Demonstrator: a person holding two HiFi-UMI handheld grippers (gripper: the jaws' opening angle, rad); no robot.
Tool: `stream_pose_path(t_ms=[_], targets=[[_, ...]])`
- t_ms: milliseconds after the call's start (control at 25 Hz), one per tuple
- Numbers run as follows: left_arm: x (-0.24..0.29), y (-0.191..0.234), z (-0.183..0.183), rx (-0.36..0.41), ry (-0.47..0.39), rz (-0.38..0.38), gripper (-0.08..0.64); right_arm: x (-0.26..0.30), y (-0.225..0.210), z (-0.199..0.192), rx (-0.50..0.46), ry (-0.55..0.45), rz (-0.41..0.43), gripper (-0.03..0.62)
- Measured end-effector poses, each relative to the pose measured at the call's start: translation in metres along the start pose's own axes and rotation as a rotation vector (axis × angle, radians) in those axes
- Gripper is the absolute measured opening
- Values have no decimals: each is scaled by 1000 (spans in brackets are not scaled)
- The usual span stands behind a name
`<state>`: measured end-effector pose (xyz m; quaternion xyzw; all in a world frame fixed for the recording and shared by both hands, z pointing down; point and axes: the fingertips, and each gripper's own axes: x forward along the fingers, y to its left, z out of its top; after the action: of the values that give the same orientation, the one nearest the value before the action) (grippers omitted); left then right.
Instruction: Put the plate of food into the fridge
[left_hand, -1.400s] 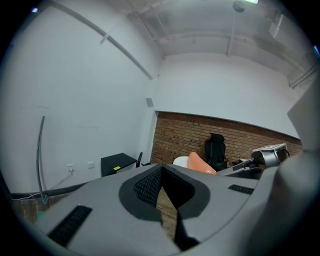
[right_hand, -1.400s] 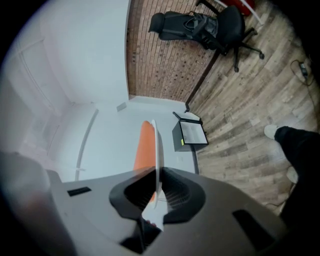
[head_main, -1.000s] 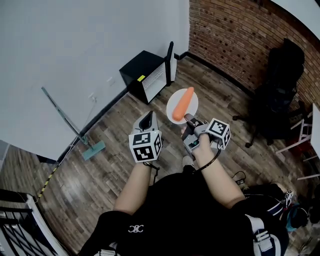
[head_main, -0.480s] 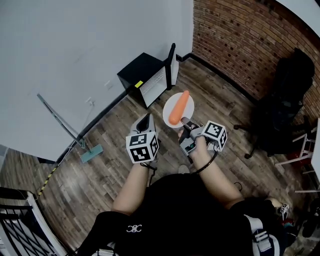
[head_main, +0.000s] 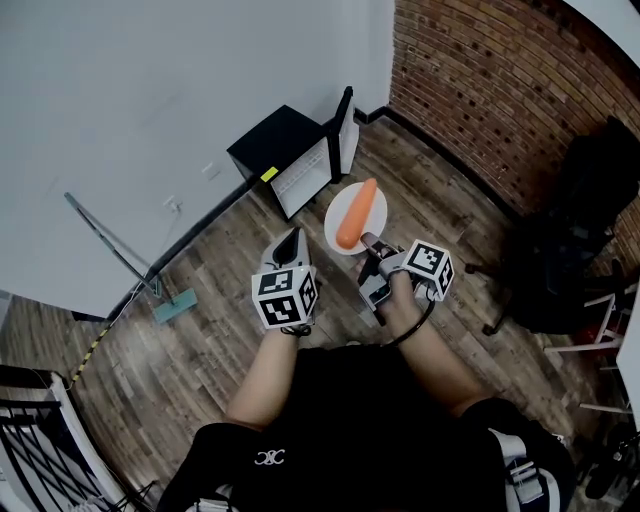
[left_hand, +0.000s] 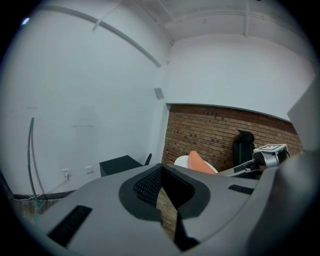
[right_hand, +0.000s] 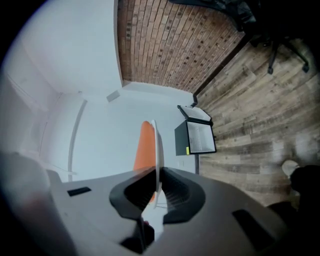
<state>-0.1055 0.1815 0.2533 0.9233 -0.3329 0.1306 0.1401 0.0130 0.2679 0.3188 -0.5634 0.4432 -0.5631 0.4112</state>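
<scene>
A white plate (head_main: 345, 232) carrying an orange carrot (head_main: 357, 213) is held out over the wooden floor. My right gripper (head_main: 371, 246) is shut on the plate's near rim; in the right gripper view the plate (right_hand: 158, 145) stands edge-on between the pads with the carrot (right_hand: 145, 150) to its left. My left gripper (head_main: 290, 242) hovers beside the plate at its left, shut and holding nothing, its tips (left_hand: 161, 168) closed together. The black mini fridge (head_main: 281, 155) stands against the white wall just beyond the plate, its door (head_main: 344, 128) swung open. The fridge (right_hand: 198, 138) shows its pale interior.
A long-handled floor wiper (head_main: 120, 252) leans on the white wall at left. A brick wall (head_main: 500, 90) runs along the right, with a black office chair (head_main: 585, 230) before it. A black rail (head_main: 35, 440) is at the lower left.
The fridge has come slightly nearer to the plate, and the chair has slid toward the right edge. Both grippers keep their hold and spacing.
</scene>
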Motion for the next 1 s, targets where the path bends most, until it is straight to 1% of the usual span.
stream_pose_path(t_ms=[280, 400, 560, 920, 1000], targets=[[31, 0, -4, -11, 29, 12, -2, 11, -17, 20, 29, 11, -36, 37], [46, -2, -2, -9, 31, 4, -2, 17, -20, 32, 32, 5, -38, 37], [75, -1, -4, -29, 40, -13, -2, 31, -24, 52, 27, -1, -54, 37], [173, 12, 20, -51, 35, -51, -2, 95, -13, 119, -12, -24, -64, 37], [200, 18, 28, -72, 42, -55, -2, 113, -9, 136, -17, -28, -74, 39]])
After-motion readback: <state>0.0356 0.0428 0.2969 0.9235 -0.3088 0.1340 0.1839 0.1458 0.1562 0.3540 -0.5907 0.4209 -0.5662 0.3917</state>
